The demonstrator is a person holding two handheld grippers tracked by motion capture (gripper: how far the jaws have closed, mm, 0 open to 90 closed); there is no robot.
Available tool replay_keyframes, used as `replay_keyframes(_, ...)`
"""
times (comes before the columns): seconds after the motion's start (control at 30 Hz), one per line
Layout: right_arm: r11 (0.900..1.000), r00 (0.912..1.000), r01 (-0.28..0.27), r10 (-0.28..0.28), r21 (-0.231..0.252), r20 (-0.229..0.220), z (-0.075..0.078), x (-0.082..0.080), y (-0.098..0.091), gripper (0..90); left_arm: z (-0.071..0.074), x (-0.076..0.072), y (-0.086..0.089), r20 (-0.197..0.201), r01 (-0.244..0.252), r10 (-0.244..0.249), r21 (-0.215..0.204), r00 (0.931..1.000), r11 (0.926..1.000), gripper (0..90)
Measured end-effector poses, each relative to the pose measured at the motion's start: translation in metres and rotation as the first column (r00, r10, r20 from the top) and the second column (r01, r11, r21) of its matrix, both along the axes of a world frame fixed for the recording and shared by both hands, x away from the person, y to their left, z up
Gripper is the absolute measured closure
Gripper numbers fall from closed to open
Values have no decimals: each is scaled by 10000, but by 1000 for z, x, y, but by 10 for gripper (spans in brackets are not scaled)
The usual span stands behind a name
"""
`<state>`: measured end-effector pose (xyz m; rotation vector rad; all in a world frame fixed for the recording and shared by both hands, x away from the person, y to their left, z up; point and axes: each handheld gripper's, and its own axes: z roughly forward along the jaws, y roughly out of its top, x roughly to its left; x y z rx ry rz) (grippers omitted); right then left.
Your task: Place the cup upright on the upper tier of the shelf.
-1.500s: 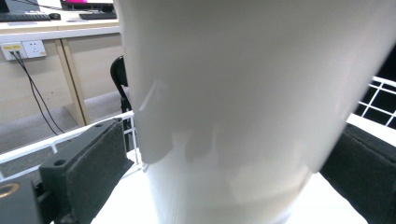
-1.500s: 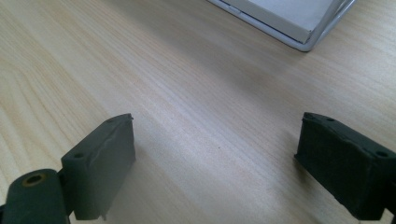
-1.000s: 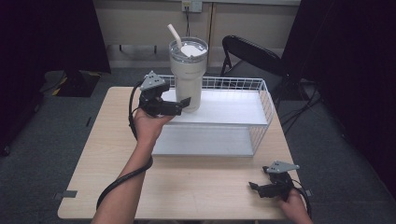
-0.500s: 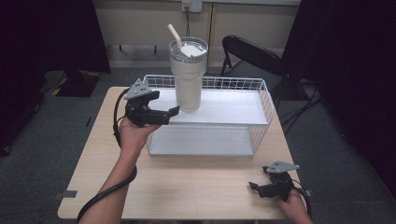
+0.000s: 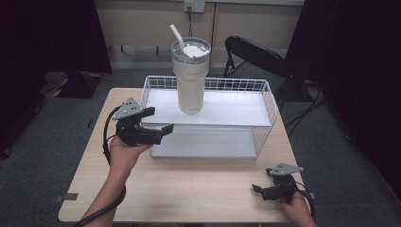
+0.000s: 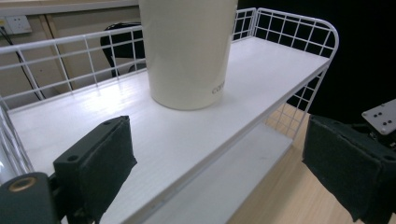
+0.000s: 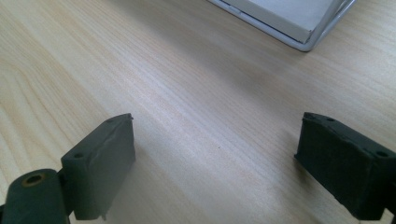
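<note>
Reaching up from the lower left of the high view on a bare forearm (image 5: 101,203), with the left hand (image 5: 124,153) wrapping the left gripper (image 5: 161,121) left of centre and aiming it toward the right. Spreading its jaws wide, pads (image 6: 105,165) sitting far apart at the bottom corners of the left gripper view. Sitting low in the bottom right corner, the right hand (image 5: 298,208) gripping the right gripper (image 5: 257,188), jaws likewise gaping, pads (image 7: 100,161) well separated.
</note>
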<state>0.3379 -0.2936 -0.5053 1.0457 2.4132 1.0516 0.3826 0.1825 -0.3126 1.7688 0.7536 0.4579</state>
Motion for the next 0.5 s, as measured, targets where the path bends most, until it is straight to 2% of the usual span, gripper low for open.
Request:
replay_keyframes(0.2,10000,10000,1,-1,2,0,0,0,0,106,-11,-10,2,17,213,-213,18,9998,9998,86)
replay_keyframes(0.5,10000,10000,1,-1,2,-1,0,0,0,106,-39,-23,8,-152,423,-422,74,9990,9991,89)
